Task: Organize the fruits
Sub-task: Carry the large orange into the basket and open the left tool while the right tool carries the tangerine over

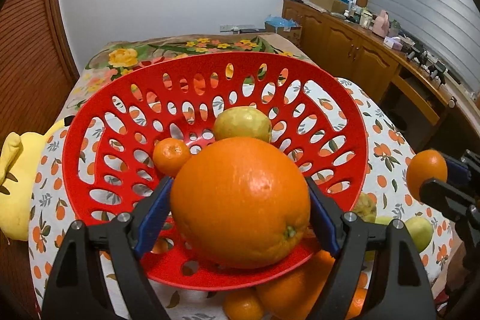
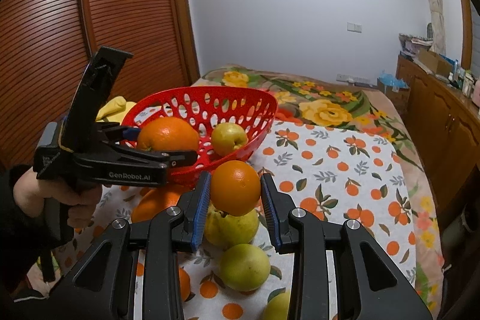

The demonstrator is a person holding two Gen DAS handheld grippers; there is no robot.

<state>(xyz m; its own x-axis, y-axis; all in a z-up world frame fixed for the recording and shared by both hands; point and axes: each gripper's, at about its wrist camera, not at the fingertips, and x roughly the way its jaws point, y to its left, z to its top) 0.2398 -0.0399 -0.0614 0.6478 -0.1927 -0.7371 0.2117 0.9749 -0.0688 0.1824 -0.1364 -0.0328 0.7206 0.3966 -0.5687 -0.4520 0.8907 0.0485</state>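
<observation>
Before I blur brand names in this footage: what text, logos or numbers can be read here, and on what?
"GenRobot.AI": white lettering on the side of the left gripper, seen in the right wrist view.
Small label on the back block of that gripper's body: too small and tilted to read.
Boxes and bottles on the wooden sideboard: print too blurred to read.
Nothing else legible.

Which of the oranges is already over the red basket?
The large orange gripped by the left gripper sits over the red basket. The smaller orange in the right gripper is outside it, above the tablecloth.
</observation>
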